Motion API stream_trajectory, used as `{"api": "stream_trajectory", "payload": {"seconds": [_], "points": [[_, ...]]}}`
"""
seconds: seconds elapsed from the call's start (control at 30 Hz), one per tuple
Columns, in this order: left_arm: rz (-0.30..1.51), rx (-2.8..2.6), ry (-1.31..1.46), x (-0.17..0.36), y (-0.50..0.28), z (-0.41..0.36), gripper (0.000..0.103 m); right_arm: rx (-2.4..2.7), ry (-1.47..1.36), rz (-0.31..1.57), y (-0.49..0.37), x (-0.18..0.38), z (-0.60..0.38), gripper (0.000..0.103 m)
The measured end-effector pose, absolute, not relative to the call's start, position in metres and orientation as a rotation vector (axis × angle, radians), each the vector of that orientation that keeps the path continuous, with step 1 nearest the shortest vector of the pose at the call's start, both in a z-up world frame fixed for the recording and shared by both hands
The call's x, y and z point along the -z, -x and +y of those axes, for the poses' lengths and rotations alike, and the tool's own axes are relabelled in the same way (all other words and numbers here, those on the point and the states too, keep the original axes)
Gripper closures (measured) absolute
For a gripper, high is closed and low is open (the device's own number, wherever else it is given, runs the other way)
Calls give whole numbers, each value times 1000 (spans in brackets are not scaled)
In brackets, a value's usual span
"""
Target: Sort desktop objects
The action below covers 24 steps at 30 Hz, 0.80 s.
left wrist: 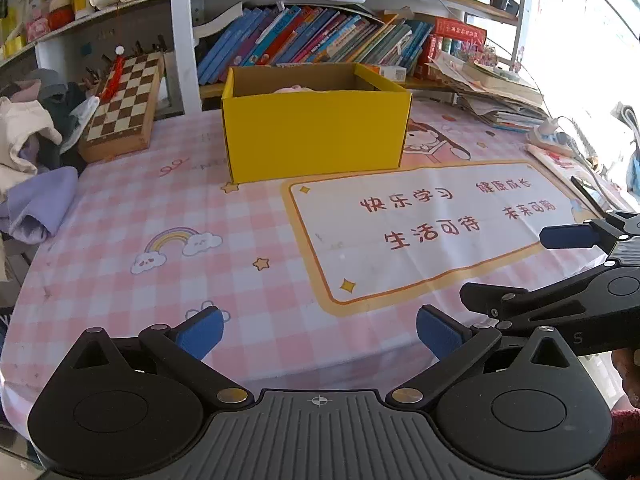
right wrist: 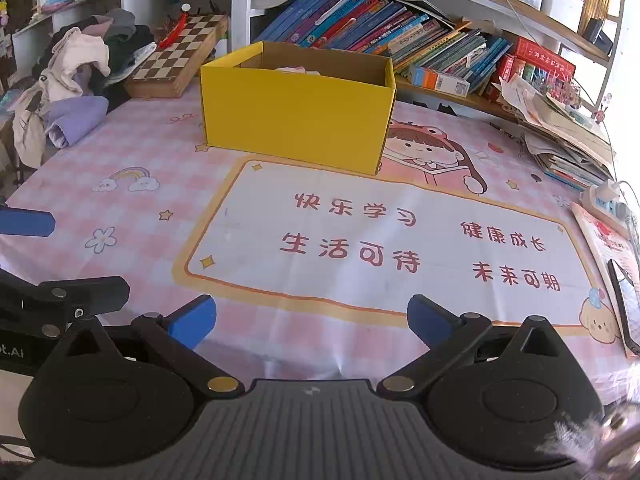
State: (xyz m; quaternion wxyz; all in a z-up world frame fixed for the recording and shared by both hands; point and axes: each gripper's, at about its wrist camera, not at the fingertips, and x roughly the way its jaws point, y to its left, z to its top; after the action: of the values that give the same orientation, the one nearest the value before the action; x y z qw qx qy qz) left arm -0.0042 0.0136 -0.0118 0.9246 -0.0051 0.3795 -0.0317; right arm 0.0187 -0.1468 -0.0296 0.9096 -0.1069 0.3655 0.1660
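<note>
A yellow cardboard box (left wrist: 316, 132) (right wrist: 296, 120) stands open at the far middle of the pink checked tablecloth, with something pale pink (left wrist: 292, 89) (right wrist: 298, 70) inside it. My left gripper (left wrist: 320, 334) is open above the near cloth, nothing between its blue pads. My right gripper (right wrist: 312, 322) is open too and holds nothing. In the left wrist view the right gripper's blue finger (left wrist: 568, 236) shows at the right edge. In the right wrist view the left gripper's blue finger (right wrist: 26, 222) pokes in from the left.
A folded chessboard (left wrist: 124, 100) (right wrist: 180, 56) leans at the back left beside a heap of clothes (left wrist: 28, 148) (right wrist: 76, 80). Books (left wrist: 312, 40) (right wrist: 380, 28) line the shelf behind the box. Stacked papers (right wrist: 560, 132), a power strip (right wrist: 608, 200) and a phone (right wrist: 626, 304) lie along the right.
</note>
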Motion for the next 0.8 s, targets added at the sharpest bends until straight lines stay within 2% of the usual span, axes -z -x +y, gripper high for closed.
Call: {"api": "stream_trajectory", "payload": {"seconds": [0.8], "points": [[754, 79, 9, 10, 12, 12, 0, -333, 222, 740, -9, 27, -147, 0]]}}
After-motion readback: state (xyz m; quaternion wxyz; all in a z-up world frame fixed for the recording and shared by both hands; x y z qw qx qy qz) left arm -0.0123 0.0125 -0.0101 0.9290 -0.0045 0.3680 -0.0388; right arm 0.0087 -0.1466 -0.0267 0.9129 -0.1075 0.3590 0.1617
